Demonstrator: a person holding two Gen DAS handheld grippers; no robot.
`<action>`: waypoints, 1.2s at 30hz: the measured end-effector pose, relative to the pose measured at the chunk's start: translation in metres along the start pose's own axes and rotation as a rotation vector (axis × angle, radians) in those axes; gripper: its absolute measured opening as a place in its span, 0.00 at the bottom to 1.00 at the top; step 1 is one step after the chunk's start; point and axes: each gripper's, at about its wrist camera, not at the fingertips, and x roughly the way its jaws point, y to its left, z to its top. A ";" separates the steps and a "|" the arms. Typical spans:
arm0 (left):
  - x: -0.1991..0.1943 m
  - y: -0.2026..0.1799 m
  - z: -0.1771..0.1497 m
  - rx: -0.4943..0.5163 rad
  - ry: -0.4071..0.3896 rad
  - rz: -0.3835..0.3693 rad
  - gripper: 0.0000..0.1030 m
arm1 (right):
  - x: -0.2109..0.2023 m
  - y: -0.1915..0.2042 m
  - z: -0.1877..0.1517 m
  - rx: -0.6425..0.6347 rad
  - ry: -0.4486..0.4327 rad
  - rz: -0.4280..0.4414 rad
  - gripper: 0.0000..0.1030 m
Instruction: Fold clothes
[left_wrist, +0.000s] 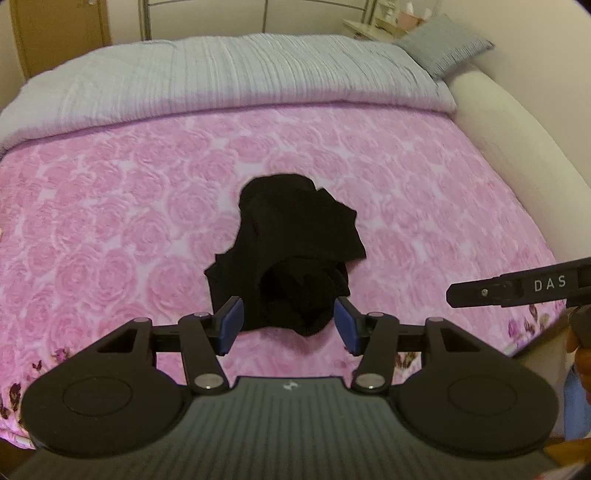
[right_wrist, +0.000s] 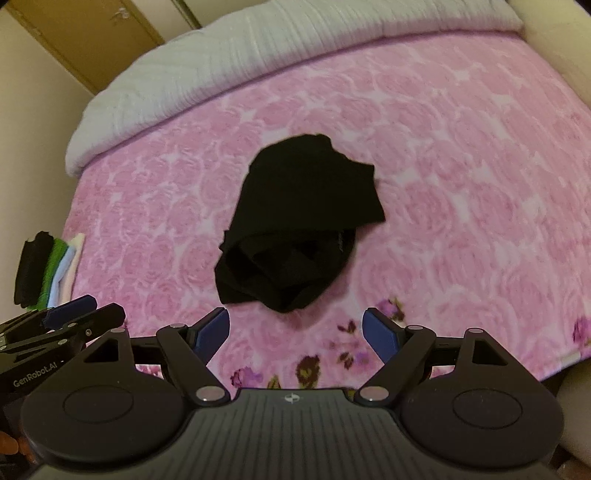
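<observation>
Pink rose bedspread (left_wrist: 110, 221) — crumpled black garment (left_wrist: 291, 251) mid-bed (grey quilt (left_wrist: 221, 74) behind); left gripper (left_wrist: 288, 325), right gripper (right_wrist: 295, 332) both spread, empty.

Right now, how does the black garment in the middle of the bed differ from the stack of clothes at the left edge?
The black garment lies crumpled and unfolded on the pink blanket; the stack is neatly folded. The garment is a single all-black piece; the stack layers black, green, pale blue and cream. The garment sits centrally, just ahead of both open grippers, left gripper and right gripper; the stack sits off at the bed's left edge. Both rest on the blanket, ungripped.
</observation>
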 end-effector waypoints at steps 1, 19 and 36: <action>0.003 0.000 0.000 0.003 0.008 -0.005 0.48 | 0.001 -0.001 -0.002 0.007 0.005 -0.006 0.80; 0.132 -0.085 0.017 0.172 0.112 0.109 0.58 | 0.064 -0.144 0.060 0.151 0.126 -0.077 0.83; 0.320 -0.143 -0.007 0.842 0.206 0.423 0.63 | 0.166 -0.230 0.085 0.236 0.261 -0.018 0.83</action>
